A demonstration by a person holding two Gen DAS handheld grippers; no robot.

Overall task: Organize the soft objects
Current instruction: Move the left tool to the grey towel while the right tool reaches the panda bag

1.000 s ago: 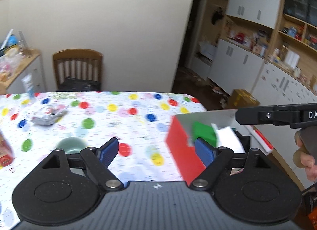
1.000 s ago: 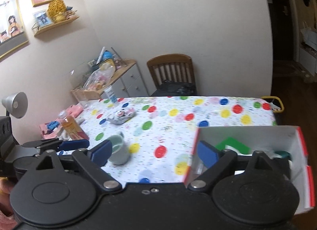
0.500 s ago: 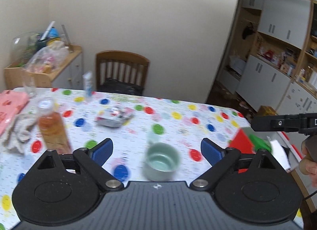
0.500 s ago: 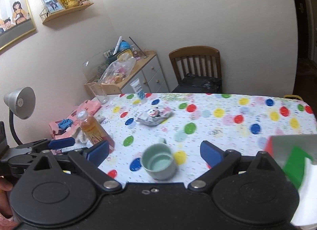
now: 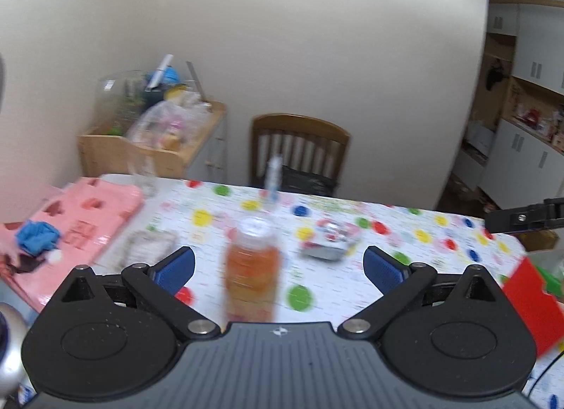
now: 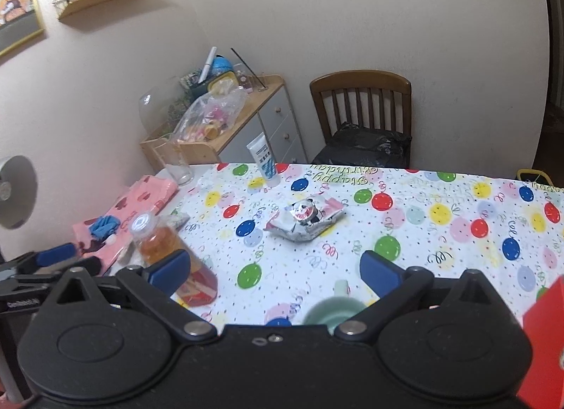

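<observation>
Both your grippers are empty: the left gripper [image 5: 278,266] and the right gripper [image 6: 275,271] have their jaws opening toward full spread with nothing between the blue pads. The soft things to sort lie at the far left of the table [image 6: 458,197]: a crumpled blue cloth [image 6: 104,225] on the pink patterned fabric [image 6: 148,194], with a pale knitted piece [image 5: 149,245] just beside it. I'd send the left gripper there, low and slanted, pinching a raised fold rather than scraping the slick party tablecloth. Steer clear of the orange drink bottle [image 6: 165,243], tall, hard and easy to tip, directly ahead of the left gripper. The crinkly foil wrapper [image 6: 305,220] with a panda print sits mid-table; the glazed green mug [image 6: 331,314] is near you. The red-walled box [image 5: 532,303] at the near right edge looks the likely destination.
</observation>
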